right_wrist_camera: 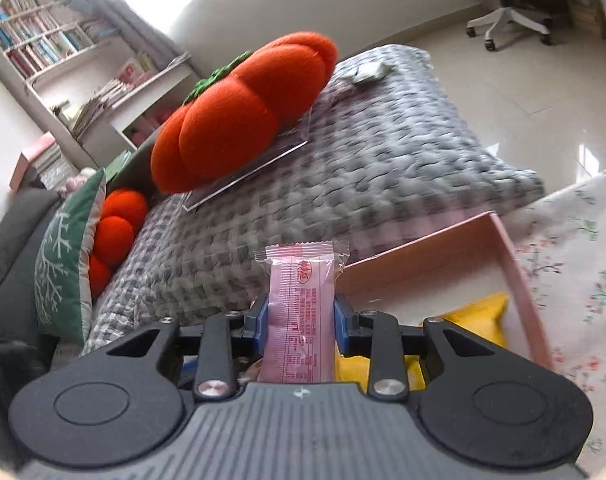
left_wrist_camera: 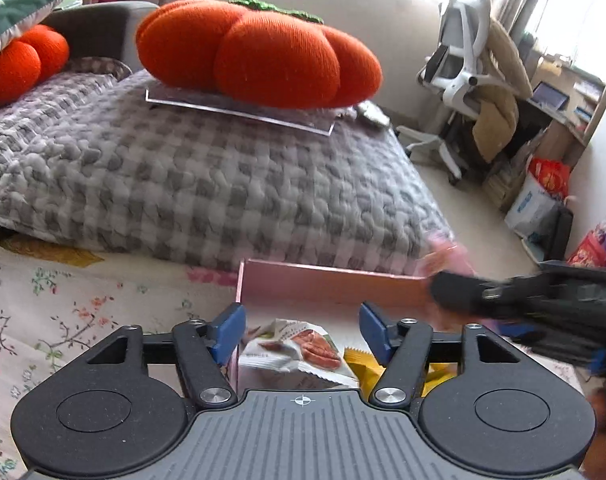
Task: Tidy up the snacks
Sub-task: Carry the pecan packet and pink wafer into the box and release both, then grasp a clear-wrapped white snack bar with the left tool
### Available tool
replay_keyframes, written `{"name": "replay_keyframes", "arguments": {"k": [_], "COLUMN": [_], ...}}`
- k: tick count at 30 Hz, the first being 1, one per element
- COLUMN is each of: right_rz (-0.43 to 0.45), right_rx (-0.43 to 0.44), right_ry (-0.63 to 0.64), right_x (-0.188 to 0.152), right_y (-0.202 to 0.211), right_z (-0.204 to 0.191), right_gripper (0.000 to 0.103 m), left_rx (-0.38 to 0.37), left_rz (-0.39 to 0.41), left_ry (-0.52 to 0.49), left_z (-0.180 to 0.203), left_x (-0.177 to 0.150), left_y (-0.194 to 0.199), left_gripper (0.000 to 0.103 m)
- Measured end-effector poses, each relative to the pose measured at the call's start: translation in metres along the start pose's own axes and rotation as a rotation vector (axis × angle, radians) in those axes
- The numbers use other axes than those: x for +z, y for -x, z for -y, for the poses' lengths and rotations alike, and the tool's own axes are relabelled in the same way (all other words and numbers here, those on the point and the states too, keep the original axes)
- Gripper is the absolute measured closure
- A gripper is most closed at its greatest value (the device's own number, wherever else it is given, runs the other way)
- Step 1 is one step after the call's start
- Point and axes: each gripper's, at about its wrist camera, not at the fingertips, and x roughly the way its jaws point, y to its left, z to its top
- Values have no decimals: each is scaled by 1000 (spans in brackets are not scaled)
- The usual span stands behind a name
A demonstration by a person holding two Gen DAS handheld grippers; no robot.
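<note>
A pink open box (left_wrist_camera: 327,284) lies on the flowered sheet, also in the right wrist view (right_wrist_camera: 515,264). In it lie a white snack packet with a meat picture (left_wrist_camera: 299,352) and a yellow packet (left_wrist_camera: 363,360), which shows in the right wrist view too (right_wrist_camera: 479,316). My left gripper (left_wrist_camera: 303,332) is open and empty just above the white packet. My right gripper (right_wrist_camera: 301,316) is shut on a pink snack packet (right_wrist_camera: 299,312), held upright over the box's near left part. It appears blurred at the right of the left wrist view (left_wrist_camera: 447,264).
A grey checked blanket (left_wrist_camera: 207,168) lies behind the box, with a large orange pumpkin cushion (left_wrist_camera: 259,52) on a clear sheet. A smaller orange cushion (right_wrist_camera: 115,232) and a green pillow (right_wrist_camera: 63,256) sit at the left. An office chair (left_wrist_camera: 463,64) and bags stand on the floor.
</note>
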Motion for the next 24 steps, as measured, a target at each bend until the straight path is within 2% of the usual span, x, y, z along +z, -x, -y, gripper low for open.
{"name": "replay_keyframes", "arguments": {"k": [6, 9, 10, 11, 12, 18, 24], "right_rz": [-25, -16, -7, -3, 3, 20, 18], "right_rx": [-5, -5, -10, -21, -28, -35, -38], "right_ry": [-35, -34, -28, -24, -16, -44, -46], "right_x": [-5, -11, -12, -12, -12, -2, 4], "right_y": [-25, -34, -34, -36, -33, -10, 22], "right_z": [0, -3, -5, -6, -7, -7, -19], "right_gripper": [74, 70, 64, 53, 50, 50, 49], "left_rx": [-6, -3, -3, -4, -4, -6, 22], "left_rz": [-26, -19, -19, -18, -16, -14, -46], "left_ry": [71, 96, 99, 105, 112, 143, 99], "left_z": [-17, -21, -23, -24, -25, -27, -16], "left_x": [3, 5, 5, 6, 7, 7, -9], "left_y": [2, 7, 9, 12, 15, 39, 69], "left_gripper": [40, 40, 40, 40, 40, 40, 40]}}
